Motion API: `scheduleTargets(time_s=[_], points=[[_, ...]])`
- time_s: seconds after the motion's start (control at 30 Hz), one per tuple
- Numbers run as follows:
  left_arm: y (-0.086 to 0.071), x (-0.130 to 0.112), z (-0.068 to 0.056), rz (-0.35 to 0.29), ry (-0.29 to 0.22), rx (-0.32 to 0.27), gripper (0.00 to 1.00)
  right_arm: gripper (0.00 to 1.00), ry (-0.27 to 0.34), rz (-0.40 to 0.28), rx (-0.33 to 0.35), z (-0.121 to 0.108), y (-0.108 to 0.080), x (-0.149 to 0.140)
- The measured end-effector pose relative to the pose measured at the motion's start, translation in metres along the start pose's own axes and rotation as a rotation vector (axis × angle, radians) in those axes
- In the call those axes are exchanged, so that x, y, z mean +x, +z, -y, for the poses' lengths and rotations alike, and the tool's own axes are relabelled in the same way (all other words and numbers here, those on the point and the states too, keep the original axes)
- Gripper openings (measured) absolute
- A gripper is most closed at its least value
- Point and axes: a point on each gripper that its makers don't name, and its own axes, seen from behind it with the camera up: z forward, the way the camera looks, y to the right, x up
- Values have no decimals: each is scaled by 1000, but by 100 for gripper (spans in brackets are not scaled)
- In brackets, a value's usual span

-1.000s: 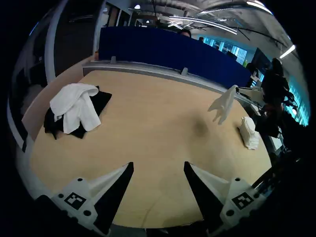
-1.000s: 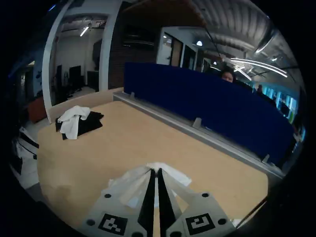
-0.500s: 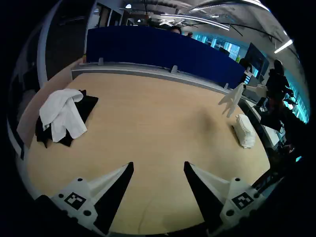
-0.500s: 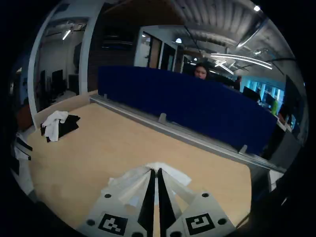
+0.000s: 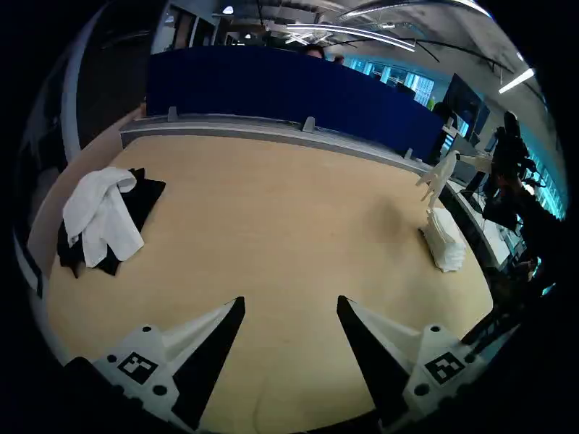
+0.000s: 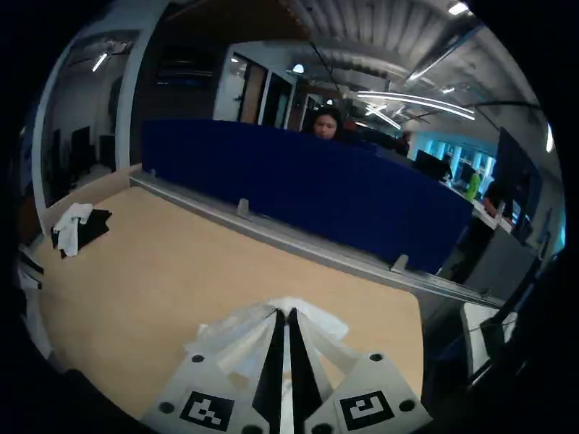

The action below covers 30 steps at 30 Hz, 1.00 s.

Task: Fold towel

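My right gripper (image 6: 284, 312) is shut on a white towel (image 6: 307, 318) that bunches around its fingertips. In the left gripper view that towel (image 5: 438, 177) hangs in the air at the far right, just above a stack of folded white towels (image 5: 443, 244) near the table's right edge. My left gripper (image 5: 289, 300) stands open over the near part of the wooden table (image 5: 275, 210), with nothing between its fingers. A loose white towel (image 5: 98, 213) lies on a black cloth (image 5: 145, 199) at the far left, and that loose towel (image 6: 70, 224) also appears small at the left in the right gripper view.
A blue divider (image 5: 275, 87) on a grey rail (image 5: 253, 132) runs along the table's far edge. A person (image 6: 326, 123) sits behind it. A dark sleeve (image 5: 521, 210) reaches in at the right, by desks and screens.
The right gripper has carried the hanging towel rightward, from over the table to just above the folded stack. The left gripper stays open and its view has swung slightly.
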Motion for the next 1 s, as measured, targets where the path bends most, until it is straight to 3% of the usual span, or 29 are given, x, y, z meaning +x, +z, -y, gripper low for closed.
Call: scheduleTargets(time_s=[0.23, 0.57, 1.0], points=[[3, 5, -9, 3, 13, -6, 94, 4, 22, 20, -21, -23, -2, -12], [2, 8, -20, 7, 29, -12, 94, 4, 46, 39, -30, -29, -6, -34], [3, 9, -31, 11, 58, -32, 94, 4, 103, 80, -64, -44, -39, -83]])
